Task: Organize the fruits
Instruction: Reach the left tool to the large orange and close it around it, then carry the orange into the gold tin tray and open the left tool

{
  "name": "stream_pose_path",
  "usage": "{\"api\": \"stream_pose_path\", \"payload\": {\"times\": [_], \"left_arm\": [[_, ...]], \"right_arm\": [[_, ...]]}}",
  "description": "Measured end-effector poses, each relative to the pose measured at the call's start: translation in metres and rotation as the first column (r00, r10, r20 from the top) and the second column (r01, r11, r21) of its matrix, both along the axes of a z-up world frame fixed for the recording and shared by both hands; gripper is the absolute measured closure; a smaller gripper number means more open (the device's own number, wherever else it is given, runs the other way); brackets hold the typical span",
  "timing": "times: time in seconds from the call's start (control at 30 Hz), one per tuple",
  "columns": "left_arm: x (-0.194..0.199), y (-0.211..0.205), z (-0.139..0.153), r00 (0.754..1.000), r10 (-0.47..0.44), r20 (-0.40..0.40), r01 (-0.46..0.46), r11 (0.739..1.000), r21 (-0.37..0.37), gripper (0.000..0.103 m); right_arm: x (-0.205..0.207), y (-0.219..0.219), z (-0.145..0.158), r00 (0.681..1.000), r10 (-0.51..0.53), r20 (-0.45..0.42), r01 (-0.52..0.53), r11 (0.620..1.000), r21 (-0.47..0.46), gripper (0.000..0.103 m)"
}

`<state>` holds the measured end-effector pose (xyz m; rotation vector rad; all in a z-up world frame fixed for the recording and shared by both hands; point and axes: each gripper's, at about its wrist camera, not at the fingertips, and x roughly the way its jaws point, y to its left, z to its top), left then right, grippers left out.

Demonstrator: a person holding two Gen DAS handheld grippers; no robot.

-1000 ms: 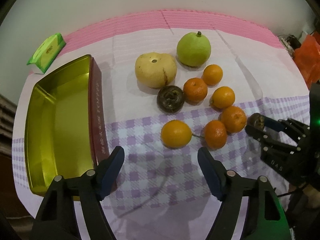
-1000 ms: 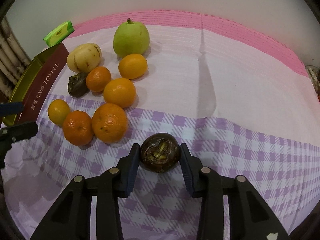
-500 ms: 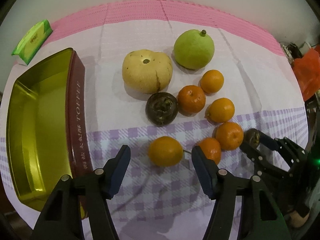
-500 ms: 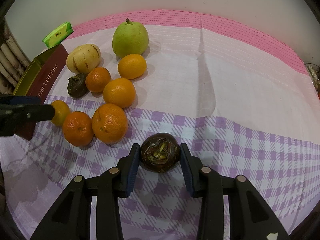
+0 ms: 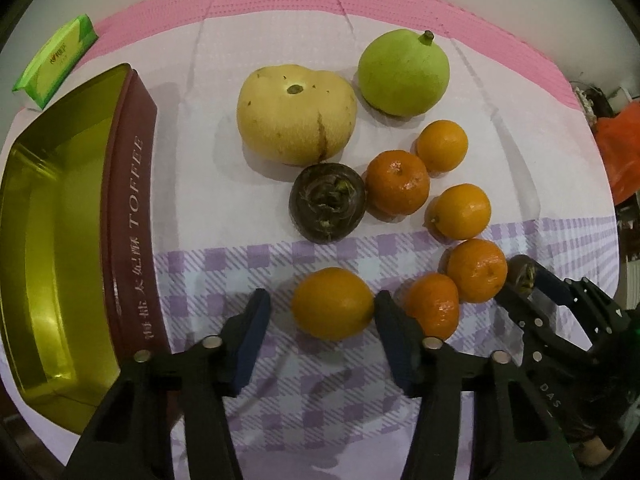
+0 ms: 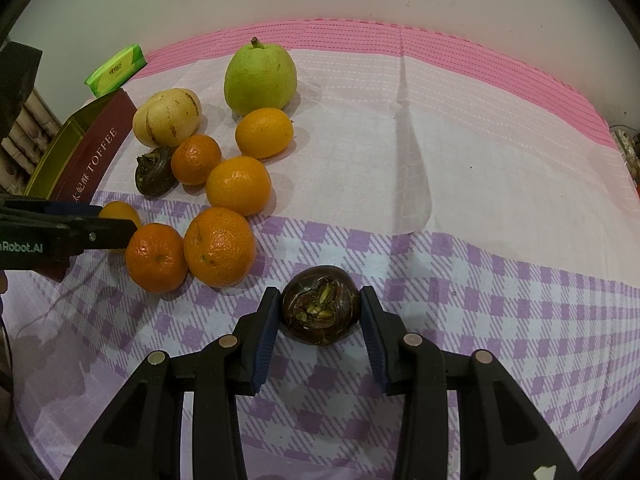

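Lowered since a second ago, the left gripper (image 5: pixel 322 314) now straddles the nearest orange (image 5: pixel 332 303), its jaws closing with a gap remaining. Unmoved, the right gripper (image 6: pixel 320 312) stays clamped on the dark fruit (image 6: pixel 320 310).

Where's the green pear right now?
In the left wrist view, the green pear sits upper right, beside the pale yellow melon and behind the oranges.
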<state>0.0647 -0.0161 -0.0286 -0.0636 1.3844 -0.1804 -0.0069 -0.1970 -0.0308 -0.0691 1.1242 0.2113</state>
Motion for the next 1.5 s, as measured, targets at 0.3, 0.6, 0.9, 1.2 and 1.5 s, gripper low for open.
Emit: {"api": "stream_pose_path", "payload": {"times": [0.3,0.6,0.9,1.2,1.5], "left_arm": [[-0.003,-0.001,0.002,1.000,-0.005,0.012,0.005,1.000,-0.010,0.060],[-0.015,0.011,0.045,0.995,-0.011,0.099,0.014,0.999,-0.032,0.060],[-0.006,0.077,0.072,0.979,0.073,0.192,-0.088,0.994,0.067,0.060],[-0.007,0.175,0.042,0.963,0.227,0.148,-0.253,0.948,0.193,0.060],[-0.014,0.207,0.014,0.963,0.256,0.088,-0.270,0.933,0.238,0.060]], "right_arm": [[0.000,0.000,0.000,1.000,0.001,0.001,-0.001,1.000,-0.005,0.064],[0.000,0.003,-0.001,1.000,0.001,0.002,0.000,1.000,-0.014,0.064],[-0.001,0.003,-0.002,1.000,0.006,0.005,-0.006,1.000,-0.027,0.065],[0.000,0.005,-0.002,1.000,0.007,0.006,-0.007,0.999,-0.041,0.065],[0.000,0.006,-0.002,1.000,0.006,0.003,-0.006,0.999,-0.040,0.065]]}}
